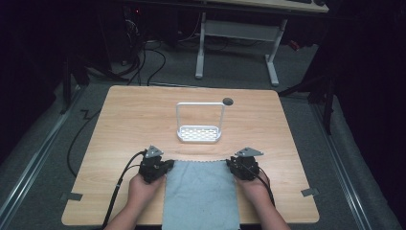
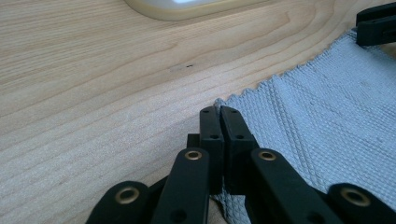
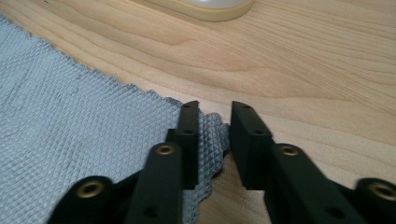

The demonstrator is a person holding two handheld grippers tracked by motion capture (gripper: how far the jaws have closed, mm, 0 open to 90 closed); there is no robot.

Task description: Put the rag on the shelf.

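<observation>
Grey waffle-weave cloth lay flat at bottom centre of the high view, zigzag top edge, overhanging the table edge. Left gripper was clamped on its top-left corner; right gripper was parted around the top-right corner.

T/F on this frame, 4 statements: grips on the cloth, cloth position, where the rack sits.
1. The left gripper is shut on the grey cloth. True.
2. The right gripper is clamped shut on the cloth too. False: its jaws stand apart, with the cloth's corner between them.
3. The cloth is draped over the white rack. False: it lies flat on the table, near the person.
4. The rack stands beyond the cloth, apart from it. True.
</observation>
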